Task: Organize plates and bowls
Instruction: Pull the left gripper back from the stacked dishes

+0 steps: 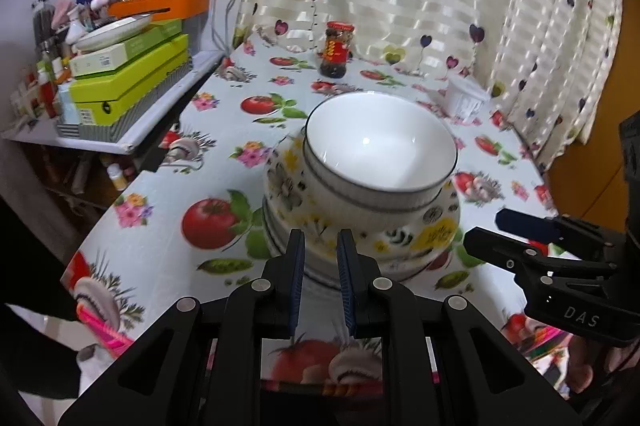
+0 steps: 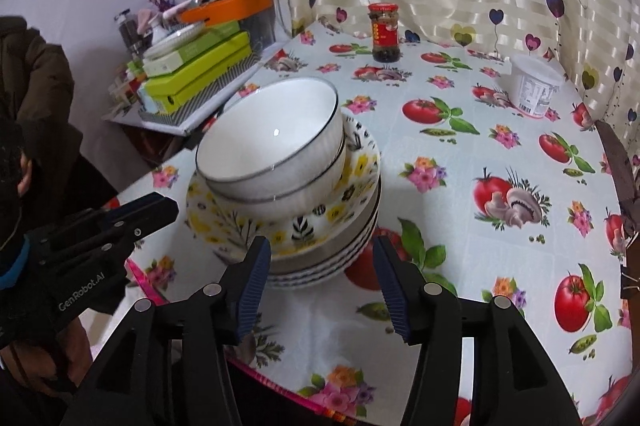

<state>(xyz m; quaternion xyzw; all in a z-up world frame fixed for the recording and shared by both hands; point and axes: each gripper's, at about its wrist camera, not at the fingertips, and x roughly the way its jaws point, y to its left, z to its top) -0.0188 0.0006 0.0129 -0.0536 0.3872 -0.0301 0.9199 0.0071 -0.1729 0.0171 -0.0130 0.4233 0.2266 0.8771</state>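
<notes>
A stack of dishes stands on the table: two white bowls [image 1: 380, 142] nested on a yellow-flowered plate [image 1: 432, 230], over several dark-rimmed plates [image 2: 340, 258]. The top bowl also shows in the right wrist view [image 2: 268, 142]. My left gripper [image 1: 322, 246] is just in front of the stack's near edge, its jaws a narrow gap apart and holding nothing. My right gripper [image 2: 320, 254] is open and empty, its fingers at the stack's near rim. Each gripper shows in the other's view: the right [image 1: 520, 238], the left [image 2: 144, 214].
The table has a tomato-and-flower cloth [image 2: 460, 186]. A red-lidded jar [image 2: 385, 33] and a white tub [image 2: 534, 90] stand at the back by the curtain. A side shelf with green boxes [image 1: 132, 82] and an orange tray is to the left.
</notes>
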